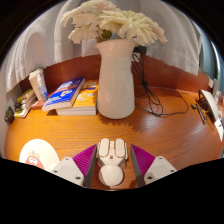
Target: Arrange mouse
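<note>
White mouse (111,152) between purple pads (84,160) of gripper (112,163), seemingly gripped but contact unclear; risk of slipping sideways or knocking vase (116,78) just ahead.

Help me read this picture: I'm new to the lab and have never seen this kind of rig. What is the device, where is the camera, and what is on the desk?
There is no robot arm here. A person carries a hand-held claw, and a wide-angle camera mounted on it looks forward along its two fingers, whose magenta pads are part of the tool. A white mouse sits between the fingers; whether they press on it is unclear. Beyond it on the wooden desk stands a white vase of pale flowers. Next to the vase lie stacked books, and a cable runs on its other side.
</note>
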### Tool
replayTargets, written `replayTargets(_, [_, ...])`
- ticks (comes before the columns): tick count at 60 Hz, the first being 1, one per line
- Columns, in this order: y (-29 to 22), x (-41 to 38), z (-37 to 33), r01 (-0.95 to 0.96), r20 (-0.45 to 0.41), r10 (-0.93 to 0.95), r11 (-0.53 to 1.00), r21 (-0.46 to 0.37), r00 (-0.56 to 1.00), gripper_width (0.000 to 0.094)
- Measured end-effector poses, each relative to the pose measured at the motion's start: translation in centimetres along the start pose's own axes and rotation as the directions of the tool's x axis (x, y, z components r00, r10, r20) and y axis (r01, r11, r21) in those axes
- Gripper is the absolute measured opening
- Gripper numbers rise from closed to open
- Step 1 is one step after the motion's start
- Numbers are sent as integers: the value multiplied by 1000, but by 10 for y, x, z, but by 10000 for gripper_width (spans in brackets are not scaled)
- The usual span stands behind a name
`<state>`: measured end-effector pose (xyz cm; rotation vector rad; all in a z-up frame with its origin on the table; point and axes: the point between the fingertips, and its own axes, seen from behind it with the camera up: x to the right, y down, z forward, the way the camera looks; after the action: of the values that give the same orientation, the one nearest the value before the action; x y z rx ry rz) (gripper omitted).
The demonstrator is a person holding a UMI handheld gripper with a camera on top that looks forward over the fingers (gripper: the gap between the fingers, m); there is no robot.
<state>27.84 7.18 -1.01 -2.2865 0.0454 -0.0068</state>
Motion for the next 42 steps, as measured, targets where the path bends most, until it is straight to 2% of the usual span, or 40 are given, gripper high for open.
replayTargets(3, [-1,-1,1,2,1,-2,1000,-1,1000,544])
replayTargets(18, [0,-3,3,17,12,-16,999,-43,1000,407])
replayTargets(29, [-3,-4,-2,-9,5,10,994,-106,1000,409])
replayTargets(35, [-39,-9,-33,-4,-26,2,999,-39,1000,410])
replayTargets(42, [-101,-30,-96,20,-55,-14,995,96,998,413])
